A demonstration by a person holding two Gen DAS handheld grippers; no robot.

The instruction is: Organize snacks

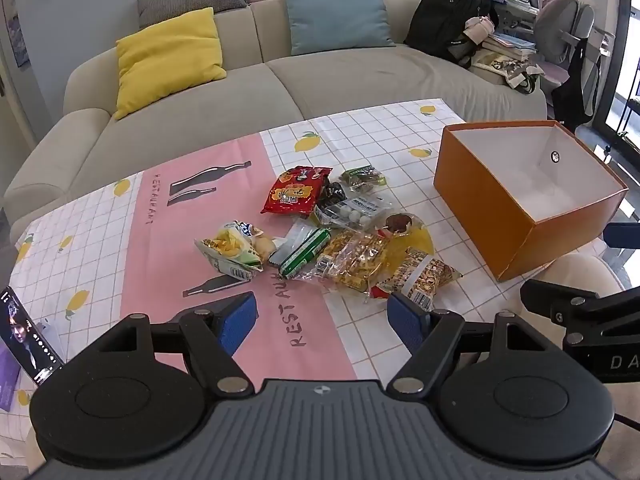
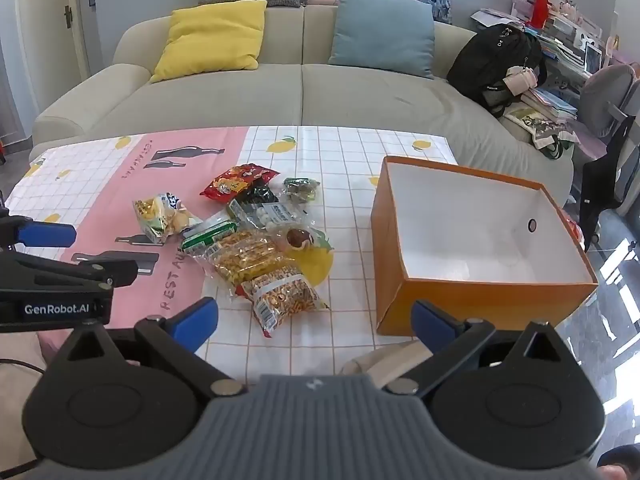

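Both grippers I hold spread wide, gripping nothing: left gripper [image 1: 322,320] at the lower centre, right gripper [image 2: 314,320] likewise. Snack packets [image 1: 336,236] lie piled mid-frame on the tablecloth [image 1: 192,216]; the orange box [image 1: 528,188] stands at right.

A table under a pink and lemon-print cloth [image 2: 340,152]; a loose pile of snack packets [image 2: 248,240] at its middle; an orange box [image 2: 472,300], white inside, just right of them; the right gripper [image 2: 316,320] spread wide above the near edge; a beige sofa [image 2: 280,92] behind.
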